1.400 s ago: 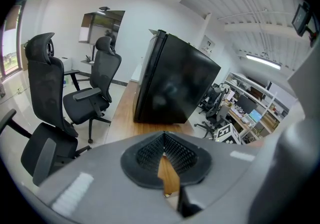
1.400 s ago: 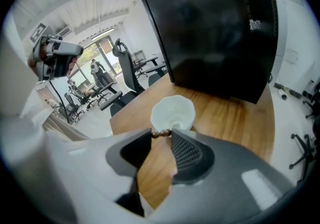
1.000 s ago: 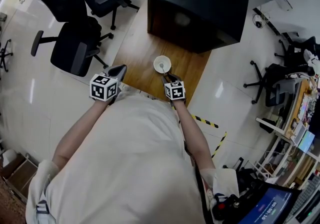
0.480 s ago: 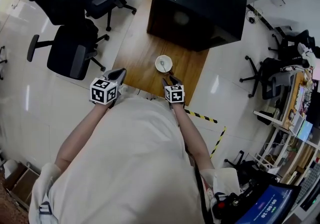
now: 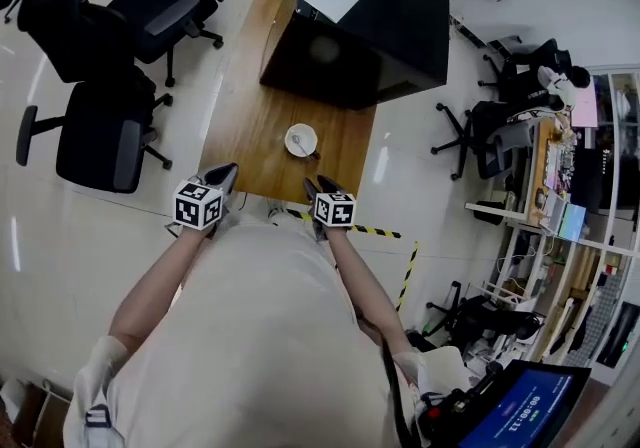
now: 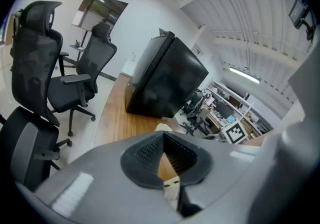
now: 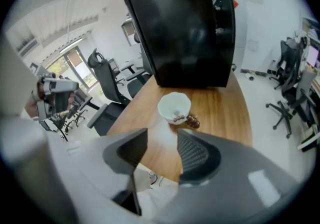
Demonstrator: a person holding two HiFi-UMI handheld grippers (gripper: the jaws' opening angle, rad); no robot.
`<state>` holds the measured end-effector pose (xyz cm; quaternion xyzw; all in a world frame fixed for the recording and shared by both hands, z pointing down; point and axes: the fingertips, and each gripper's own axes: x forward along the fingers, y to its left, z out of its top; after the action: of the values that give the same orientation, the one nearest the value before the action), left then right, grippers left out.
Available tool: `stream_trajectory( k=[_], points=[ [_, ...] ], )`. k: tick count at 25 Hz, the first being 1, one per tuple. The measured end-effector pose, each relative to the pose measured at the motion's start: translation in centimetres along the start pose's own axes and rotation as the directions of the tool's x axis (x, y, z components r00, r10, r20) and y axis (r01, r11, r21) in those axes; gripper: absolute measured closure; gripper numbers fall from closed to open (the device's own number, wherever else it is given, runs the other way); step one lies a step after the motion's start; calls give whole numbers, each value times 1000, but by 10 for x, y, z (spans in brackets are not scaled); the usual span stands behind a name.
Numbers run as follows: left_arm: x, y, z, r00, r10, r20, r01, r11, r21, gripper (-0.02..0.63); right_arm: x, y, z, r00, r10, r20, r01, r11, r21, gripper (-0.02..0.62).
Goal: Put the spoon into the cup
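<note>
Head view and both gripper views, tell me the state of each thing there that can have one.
white round cup: upright on the wooden table, spoon inside.
small spoon: resting in the cup.
left tool: shut, nothing held.
right tool: open, jaws have just been opening, nothing between them.

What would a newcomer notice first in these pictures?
A big black box fills the far end of the wooden table. In front of it stands a white cup with a spoon inside. At the near edge hover the left gripper and the right gripper, whose empty jaws have just been opening.
</note>
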<state>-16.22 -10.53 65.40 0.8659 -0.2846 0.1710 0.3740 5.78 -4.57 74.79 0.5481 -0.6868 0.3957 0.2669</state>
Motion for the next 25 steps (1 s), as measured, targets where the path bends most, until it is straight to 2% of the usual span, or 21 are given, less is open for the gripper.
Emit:
stream_trajectory(
  k=[4,8,14,18,21,25],
  points=[
    [-1,28,-20,999,-39,-36,37,999,-31,606,-27,15,15,998,-19,53,18,1000,10,419],
    [-3,49,-26,996,-58,-67,57,998,-4,606,-50,15,11,997,-15,78,12,999,38,420],
    [-6,71,-21,996,4,-84,0,999,46,606,-83,-3,-15,989,-23,145,7,994,111,423],
    [1,47,-10,997,42,-64,-36,995,95,606,-98,-31,-48,983,-29,181,-6,982,191,428],
    [2,12,-14,997,64,-53,-58,992,115,606,-113,-38,-59,972,2,235,-60,969,239,428],
    [4,-48,-32,996,67,-57,-59,989,136,606,-147,-35,-49,926,61,373,-170,949,266,431]
  ],
)
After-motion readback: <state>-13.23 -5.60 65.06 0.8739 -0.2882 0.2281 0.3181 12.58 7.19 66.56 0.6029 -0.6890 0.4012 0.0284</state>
